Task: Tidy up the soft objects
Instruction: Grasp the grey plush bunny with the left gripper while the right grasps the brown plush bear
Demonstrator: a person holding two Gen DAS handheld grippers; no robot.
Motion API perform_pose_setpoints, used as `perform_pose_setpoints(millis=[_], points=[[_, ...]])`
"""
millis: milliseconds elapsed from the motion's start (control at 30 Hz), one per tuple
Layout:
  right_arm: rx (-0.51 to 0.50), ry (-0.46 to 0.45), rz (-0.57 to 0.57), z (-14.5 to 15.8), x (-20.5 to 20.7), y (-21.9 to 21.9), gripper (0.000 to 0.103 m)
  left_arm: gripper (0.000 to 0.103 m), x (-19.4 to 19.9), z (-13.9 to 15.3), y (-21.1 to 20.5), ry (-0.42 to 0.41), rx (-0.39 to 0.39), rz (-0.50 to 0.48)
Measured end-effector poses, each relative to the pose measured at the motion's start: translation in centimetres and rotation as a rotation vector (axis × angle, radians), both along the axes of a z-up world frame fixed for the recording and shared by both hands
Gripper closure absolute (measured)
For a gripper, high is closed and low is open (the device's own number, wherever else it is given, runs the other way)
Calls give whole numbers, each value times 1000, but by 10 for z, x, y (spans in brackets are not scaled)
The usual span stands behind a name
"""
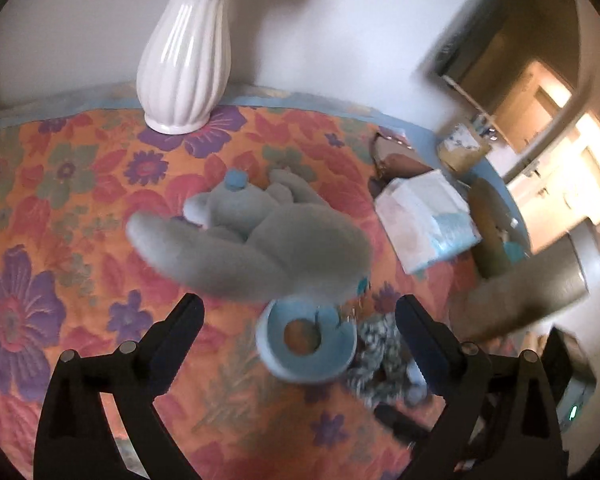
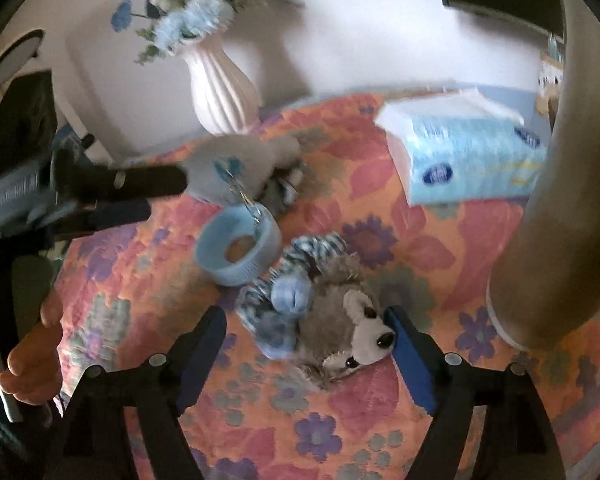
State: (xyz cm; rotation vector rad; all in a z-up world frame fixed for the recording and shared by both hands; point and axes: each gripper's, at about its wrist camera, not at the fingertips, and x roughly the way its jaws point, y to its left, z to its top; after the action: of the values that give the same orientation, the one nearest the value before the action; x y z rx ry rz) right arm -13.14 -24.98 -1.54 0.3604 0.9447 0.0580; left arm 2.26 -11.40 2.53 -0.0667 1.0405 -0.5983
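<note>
On the quilted floral cloth [image 2: 112, 292], the right gripper [image 2: 306, 324] gapes wide around a fuzzy hedgehog plush [image 2: 352, 332], snout toward its right finger, just near-side of the ribbed blue plastic ring [image 2: 240, 246]; beyond the ring lies a grey velvety plush [image 1: 260, 236], lengthwise left-to-right, before the empty, wide-spread left gripper [image 1: 300, 312].

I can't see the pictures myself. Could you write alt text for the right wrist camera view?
The open right gripper hovers over a small grey plush animal in blue checked clothes, lying on a floral cloth. Behind it sit a light blue ring, a grey stuffed toy, a white vase of blue flowers and a tissue pack; the left gripper reaches in from the left.
</note>
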Motion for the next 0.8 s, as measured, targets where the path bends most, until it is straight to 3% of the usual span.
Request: perform_pose_setpoints(millis=[167,233,267,300,367,400,433,567,700,800], points=[[-2,-10,7,-2,2,-3,24,7,13,-5,-30,-21,120,37],[3,-14,5,-2,3,-4,24,11,15,-7,-35,-34,134,47],[7,-16,2,-2,4,-5,24,36,15,-9,-35,-32,123,45],[11,-17,-2,-1,4,-6,24,41,16,-11,-33,-7,95,29],[9,-26,-7,-1,4,-7,26,42,13,-11,-26,-13,60,35],[0,-33,-8,0,3,-7,32,42,9,-9,-23,-31,58,35],[-7,-34,3,0,4,-6,49,42,5,-6,-19,-48,51,32],[-12,-60,16,5,0,-5,52,42,-26,20,8,-134,-14,1],[-13,-119,31,20,-12,-1,52,42,-62,42,41,-198,-11,-6],[-46,-137,56,28,-17,8,52,42,-88,43,66,-210,14,-4]])
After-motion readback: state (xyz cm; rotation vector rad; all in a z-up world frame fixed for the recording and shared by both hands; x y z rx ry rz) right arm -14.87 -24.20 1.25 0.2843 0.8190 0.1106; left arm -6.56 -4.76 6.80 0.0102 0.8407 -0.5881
